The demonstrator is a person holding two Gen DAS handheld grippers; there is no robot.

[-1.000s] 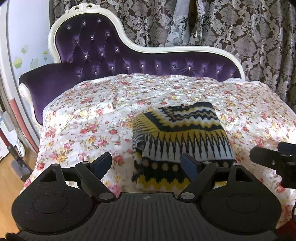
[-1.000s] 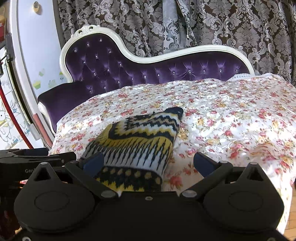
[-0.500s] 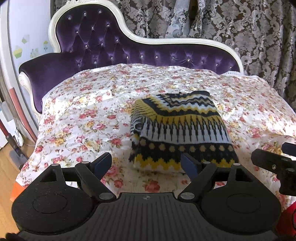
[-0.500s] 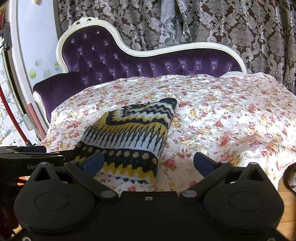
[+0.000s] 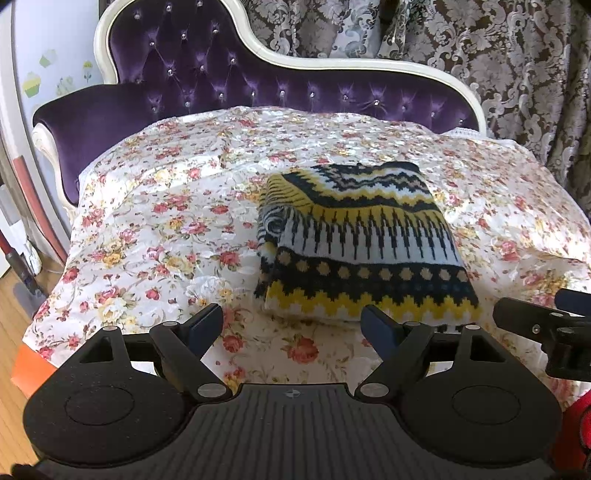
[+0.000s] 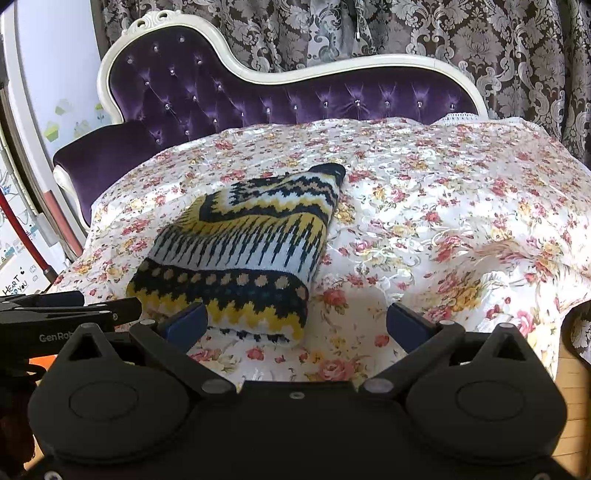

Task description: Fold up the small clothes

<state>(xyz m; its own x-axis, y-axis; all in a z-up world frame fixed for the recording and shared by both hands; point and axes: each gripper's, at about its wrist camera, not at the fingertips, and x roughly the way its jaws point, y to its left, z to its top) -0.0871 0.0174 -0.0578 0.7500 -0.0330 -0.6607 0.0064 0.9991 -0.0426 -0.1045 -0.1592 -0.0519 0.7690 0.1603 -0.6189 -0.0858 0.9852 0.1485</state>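
On the floral cover [image 5: 155,229] of the purple chaise [image 5: 221,85], the folded knit sweater [image 5: 365,251] lies flat, zigzag hem toward the cameras. Left gripper [image 5: 293,326] sits just short of the hem, fingers spread wide, nothing between them; sweater is ahead and slightly right of its centre. Right gripper [image 6: 295,323] also spread wide and empty; sweater [image 6: 243,251] is ahead-left, its near hem corner just beside the left fingertip [image 6: 186,321], contact unclear. Patterned curtain [image 6: 443,29] behind.
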